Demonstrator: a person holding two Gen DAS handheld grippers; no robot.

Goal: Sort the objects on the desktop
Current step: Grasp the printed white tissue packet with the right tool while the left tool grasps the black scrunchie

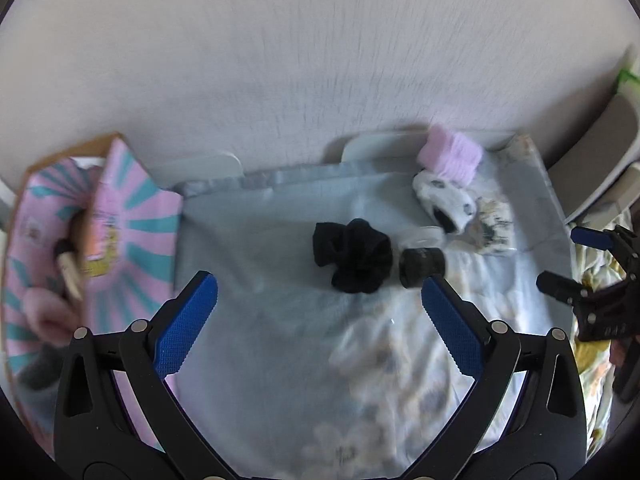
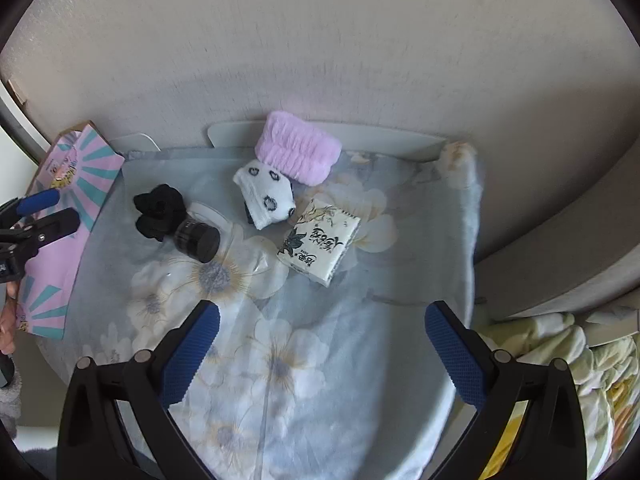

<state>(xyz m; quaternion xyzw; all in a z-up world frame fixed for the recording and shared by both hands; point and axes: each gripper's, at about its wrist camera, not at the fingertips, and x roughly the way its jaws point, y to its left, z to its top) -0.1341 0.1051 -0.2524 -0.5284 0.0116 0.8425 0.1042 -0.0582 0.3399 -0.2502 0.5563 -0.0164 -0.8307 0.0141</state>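
I have both grippers, left [image 1: 320, 320] and right [image 2: 320, 344], spread wide and empty over the floral cloth [image 2: 280, 360]. Largest left on it: the pink headband [image 2: 298, 152] by the wall, soft and light, so I'd pinch its middle. The tissue pack [image 2: 320, 244] looks squashy; take its edges. The spotted sock [image 2: 266, 196] and black scrunchie [image 2: 158, 210] are limp. The small black cap [image 2: 198, 240] seems rigid and could roll

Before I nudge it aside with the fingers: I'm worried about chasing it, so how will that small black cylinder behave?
The black cylinder lies on its side, so it will probably roll. The floral cloth may slow it. It touches the black scrunchie, which could block rolling that way.
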